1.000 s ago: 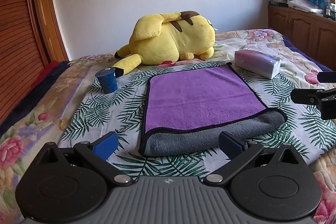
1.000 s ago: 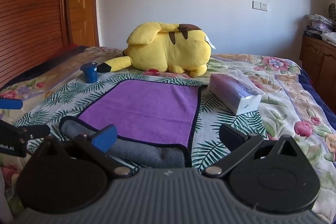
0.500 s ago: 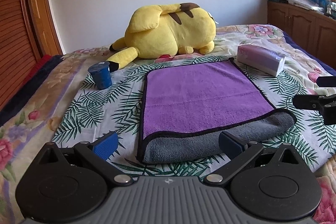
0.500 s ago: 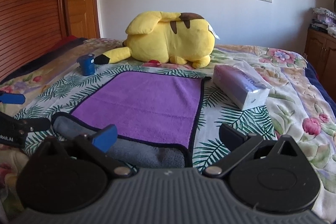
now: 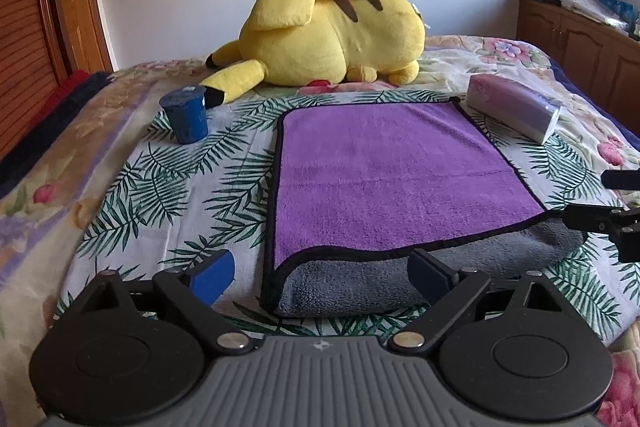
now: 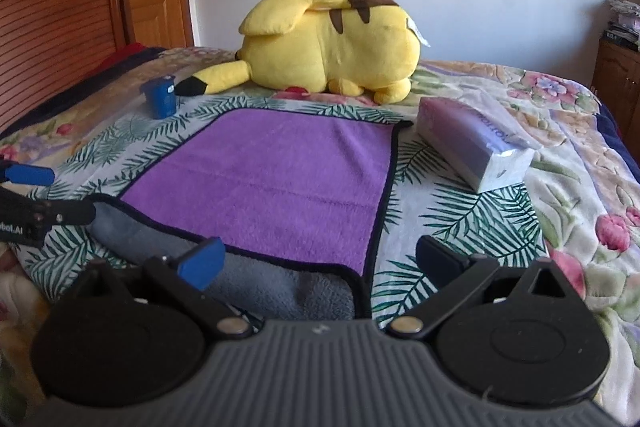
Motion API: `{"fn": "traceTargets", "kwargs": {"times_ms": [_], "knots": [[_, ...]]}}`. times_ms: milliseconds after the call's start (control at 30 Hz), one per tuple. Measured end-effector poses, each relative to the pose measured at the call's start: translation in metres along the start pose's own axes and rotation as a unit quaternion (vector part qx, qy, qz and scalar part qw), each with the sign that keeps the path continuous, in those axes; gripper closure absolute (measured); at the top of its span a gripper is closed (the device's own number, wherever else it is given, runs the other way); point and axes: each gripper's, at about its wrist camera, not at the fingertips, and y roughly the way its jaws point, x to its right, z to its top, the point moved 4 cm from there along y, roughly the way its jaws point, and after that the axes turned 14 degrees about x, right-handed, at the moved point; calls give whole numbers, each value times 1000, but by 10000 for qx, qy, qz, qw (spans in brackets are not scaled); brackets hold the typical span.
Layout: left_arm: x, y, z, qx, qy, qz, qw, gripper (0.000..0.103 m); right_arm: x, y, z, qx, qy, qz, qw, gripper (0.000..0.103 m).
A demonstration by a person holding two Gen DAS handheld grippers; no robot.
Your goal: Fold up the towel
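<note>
- The towel (image 5: 396,183) lies flat on the bed (image 5: 132,187), purple face up with a black hem; its near edge is turned so that a band of the grey underside shows along the front; in the right wrist view the same towel (image 6: 280,179) shows the grey band running from the left corner to the near right corner
- The left gripper (image 5: 322,273) has both fingers spread wide and holds nothing; the near left corner of the towel lies between its blue pad and its dark pad, and whether either pad touches the cloth cannot be told
- The right gripper (image 6: 318,259) is likewise spread wide with nothing in its grasp; its blue pad sits over the grey band and its dark pad over the leaf-print sheet just beyond the towel's right hem
- Each gripper shows in the other's view: the right one at the far right edge of the left wrist view, by the towel's near right corner; the left one at the far left edge of the right wrist view, by the near left corner
- A yellow plush toy (image 5: 332,35) lies beyond the towel's far edge, near the wall
- A small blue cup (image 5: 186,115) stands left of the towel, close to the plush toy's tail
- A tissue pack (image 6: 476,151) lies just beside the towel's far right corner
</note>
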Motion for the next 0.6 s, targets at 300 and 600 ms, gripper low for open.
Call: {"fn": "traceTargets", "kwargs": {"times_ms": [300,600], "knots": [[-8,19,-9,-220,22,-7,9998,19,6,17,-10,-300,92,81,9995,14],[-13,28,-16,-358,86,28,9993,28,18,31,-17,-613,334,94,9975,22]]}}
